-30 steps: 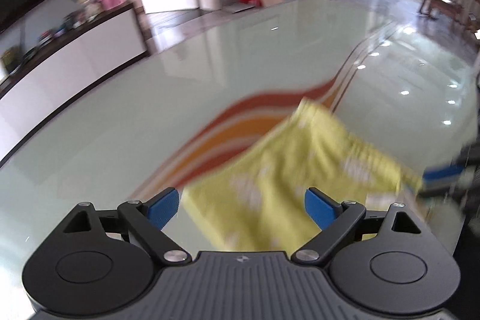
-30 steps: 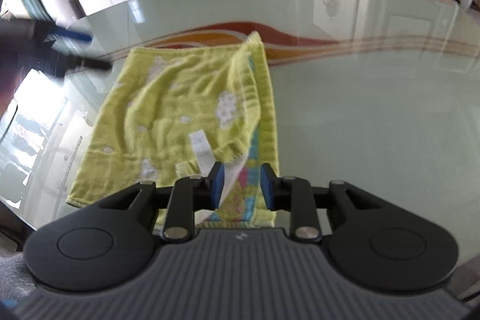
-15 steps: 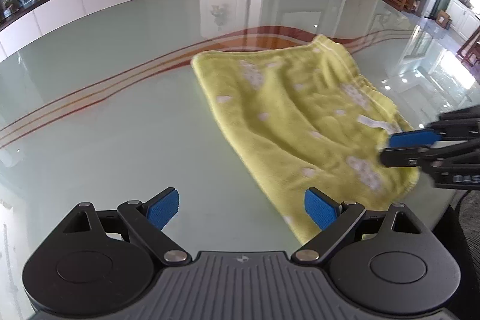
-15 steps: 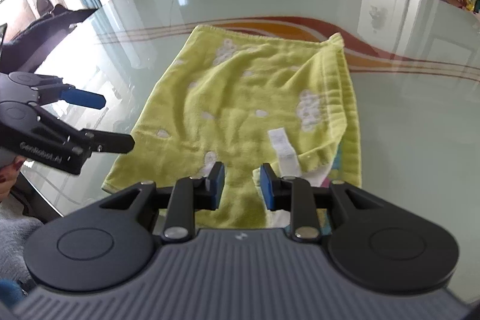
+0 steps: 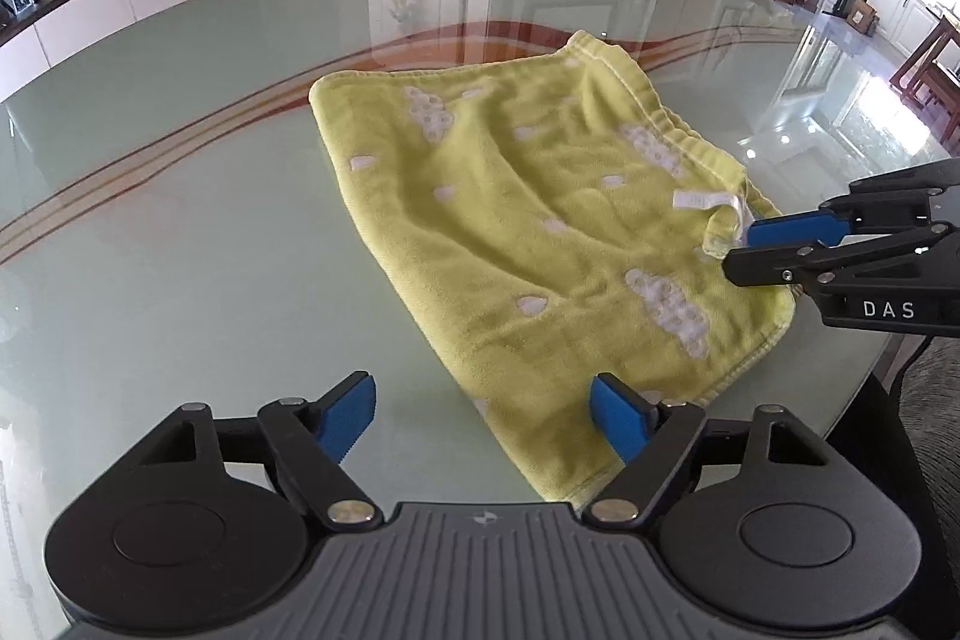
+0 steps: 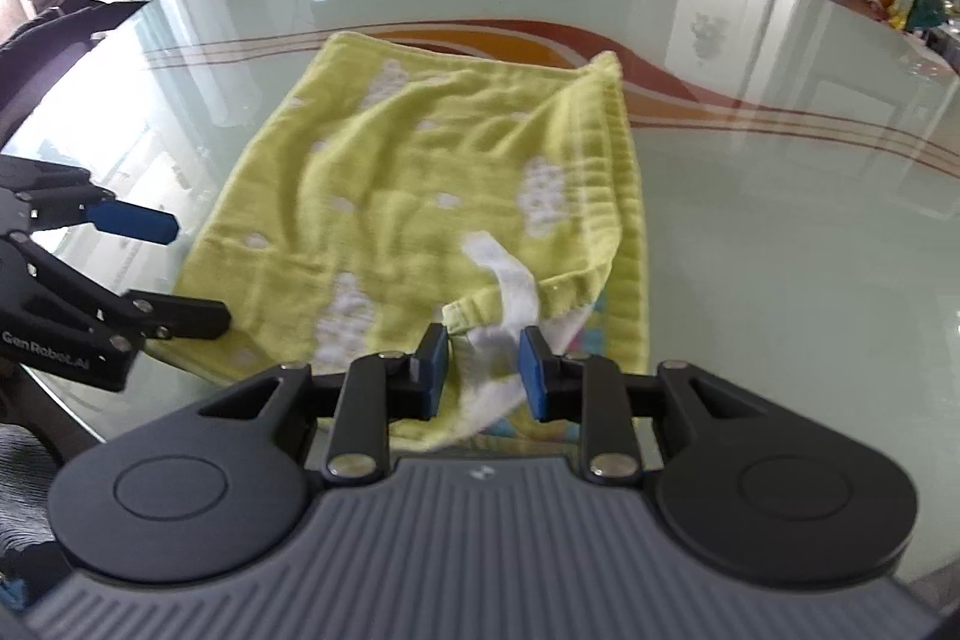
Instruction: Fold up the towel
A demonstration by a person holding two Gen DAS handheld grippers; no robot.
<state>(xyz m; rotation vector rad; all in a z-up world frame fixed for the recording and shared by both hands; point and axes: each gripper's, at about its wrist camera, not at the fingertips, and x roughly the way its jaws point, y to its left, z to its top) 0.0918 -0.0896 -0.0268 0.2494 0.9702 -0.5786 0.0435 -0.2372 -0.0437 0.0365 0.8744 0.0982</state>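
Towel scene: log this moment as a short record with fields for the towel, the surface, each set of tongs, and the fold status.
towel: yellow towel with white patches, lying rumpled on the table, one near corner turned up showing a white tag
surface: glass table with orange and red curved stripes
left tongs: open, blue pads wide apart at the towel's near corner, nothing held
right tongs: partly open around the turned-up corner with the tag; grip not confirmed
fold status: not yet neatly folded
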